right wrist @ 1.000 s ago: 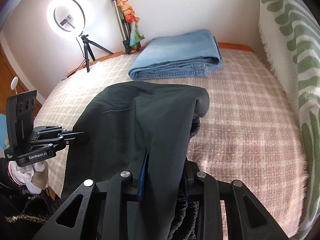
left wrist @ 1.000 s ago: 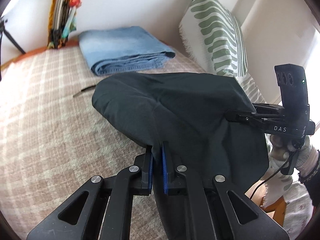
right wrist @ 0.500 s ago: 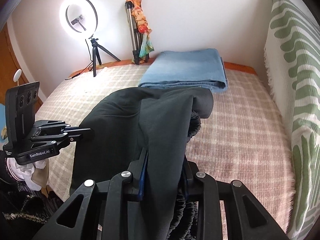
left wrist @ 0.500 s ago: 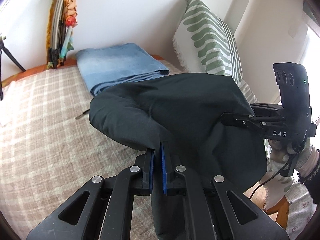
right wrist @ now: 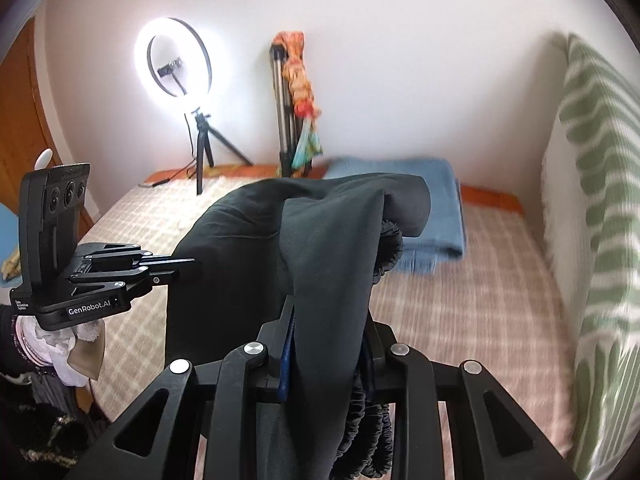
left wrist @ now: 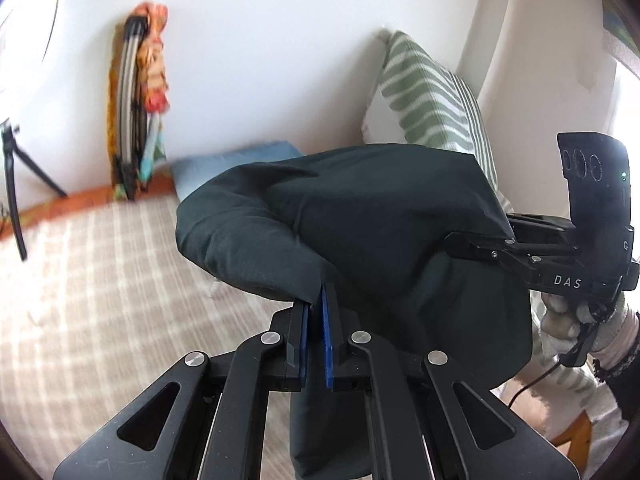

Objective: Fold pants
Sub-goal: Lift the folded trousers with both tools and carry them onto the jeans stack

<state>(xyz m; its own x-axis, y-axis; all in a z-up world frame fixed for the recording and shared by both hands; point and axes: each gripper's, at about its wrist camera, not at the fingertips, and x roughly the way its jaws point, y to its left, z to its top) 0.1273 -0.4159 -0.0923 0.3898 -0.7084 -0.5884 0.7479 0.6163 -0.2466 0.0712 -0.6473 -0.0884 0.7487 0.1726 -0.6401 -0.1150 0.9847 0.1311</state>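
Observation:
Dark green-black pants (left wrist: pixel 360 232) hang in the air between both grippers, above the plaid bed cover (left wrist: pixel 80 300). My left gripper (left wrist: pixel 316 304) is shut on one edge of the cloth; it also shows in the right wrist view (right wrist: pixel 192 266) at the left. My right gripper (right wrist: pixel 324 320) is shut on the pants (right wrist: pixel 300 240) near the gathered elastic waistband (right wrist: pixel 388 256); it shows in the left wrist view (left wrist: pixel 456 242) at the right. The pants drape over both grippers and hide the fingertips.
Folded blue jeans (right wrist: pixel 432 200) lie at the far side of the bed. A green-striped pillow (right wrist: pixel 592 200) leans along the right. A lit ring light on a tripod (right wrist: pixel 176 60) and a folded tripod with a colourful cloth (right wrist: pixel 296 100) stand by the wall.
Both grippers have risen with the pants, lifting the cloth higher off the bed; the views tilt up toward the wall. Both grips stay shut.

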